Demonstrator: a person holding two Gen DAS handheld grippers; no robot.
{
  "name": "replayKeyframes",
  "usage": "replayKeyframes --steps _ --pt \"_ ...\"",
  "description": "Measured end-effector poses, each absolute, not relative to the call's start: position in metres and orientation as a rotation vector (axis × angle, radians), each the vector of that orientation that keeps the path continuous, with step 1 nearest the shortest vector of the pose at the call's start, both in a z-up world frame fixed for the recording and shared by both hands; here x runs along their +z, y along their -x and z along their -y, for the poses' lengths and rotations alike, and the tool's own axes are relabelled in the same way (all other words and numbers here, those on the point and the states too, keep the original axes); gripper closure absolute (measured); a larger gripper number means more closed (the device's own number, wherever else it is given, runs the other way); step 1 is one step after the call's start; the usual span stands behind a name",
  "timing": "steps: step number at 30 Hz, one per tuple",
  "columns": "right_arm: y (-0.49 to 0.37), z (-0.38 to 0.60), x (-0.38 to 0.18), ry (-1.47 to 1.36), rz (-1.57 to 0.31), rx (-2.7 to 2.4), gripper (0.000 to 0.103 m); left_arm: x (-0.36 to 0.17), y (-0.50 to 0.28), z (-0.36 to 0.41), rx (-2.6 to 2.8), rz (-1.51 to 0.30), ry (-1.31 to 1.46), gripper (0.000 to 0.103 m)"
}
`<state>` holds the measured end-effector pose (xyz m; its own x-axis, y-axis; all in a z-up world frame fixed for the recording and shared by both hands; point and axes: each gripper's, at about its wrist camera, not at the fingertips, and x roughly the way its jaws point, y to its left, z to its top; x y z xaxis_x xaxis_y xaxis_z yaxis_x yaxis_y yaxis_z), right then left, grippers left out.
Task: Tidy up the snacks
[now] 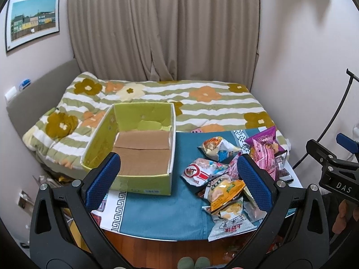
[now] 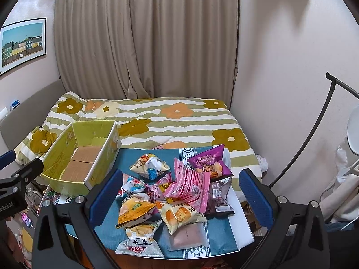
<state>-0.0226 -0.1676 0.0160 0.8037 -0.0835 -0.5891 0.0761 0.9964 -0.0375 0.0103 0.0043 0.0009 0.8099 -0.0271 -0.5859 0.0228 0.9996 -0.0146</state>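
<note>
The snack packets [image 2: 170, 197] lay heaped toward the right edge of the blue-clothed table [image 1: 157, 215], with the empty green box [image 1: 134, 148] standing at its far left corner. Both the left gripper [image 1: 179, 179] and the right gripper [image 2: 181, 195] hung wide apart, holding nothing. The puffed foil bags looked light, crinkly and slippery, their contents likely crushable, so pinching a sealed end seam seemed safest.

Flowered quilt [image 1: 157, 94] on bed, beige curtain [image 2: 145, 38] behind — framed picture [image 1: 32, 20], perhaps houses.
</note>
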Motion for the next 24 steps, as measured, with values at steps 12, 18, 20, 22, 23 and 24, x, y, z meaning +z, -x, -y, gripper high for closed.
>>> replayKeyframes --steps 12,18,20,22,23,24 --pt "0.0206 0.1668 0.0162 0.012 -0.635 -0.084 0.0 0.0012 -0.0126 -0.0035 -0.031 -0.623 0.001 0.0" --pt "0.0205 0.1674 0.0162 0.012 -0.636 -0.084 0.0 0.0012 -0.0129 -0.0033 -0.032 -0.623 -0.001 0.0" --pt "0.0206 0.1673 0.0162 0.011 -0.636 -0.084 0.0 0.0011 -0.0131 -0.0031 -0.031 -0.623 0.001 0.0" --pt "0.0206 0.1673 0.0164 0.011 -0.636 -0.083 0.0 0.0007 -0.0129 -0.0027 -0.03 -0.623 0.001 0.0" --pt "0.0207 0.1672 0.0163 0.011 -0.636 -0.083 0.0 0.0005 -0.0127 -0.0026 -0.03 -0.622 0.001 0.0" --pt "0.021 0.1675 0.0165 0.011 -0.635 -0.083 0.0 0.0007 -0.0129 -0.0025 -0.03 -0.622 0.001 0.0"
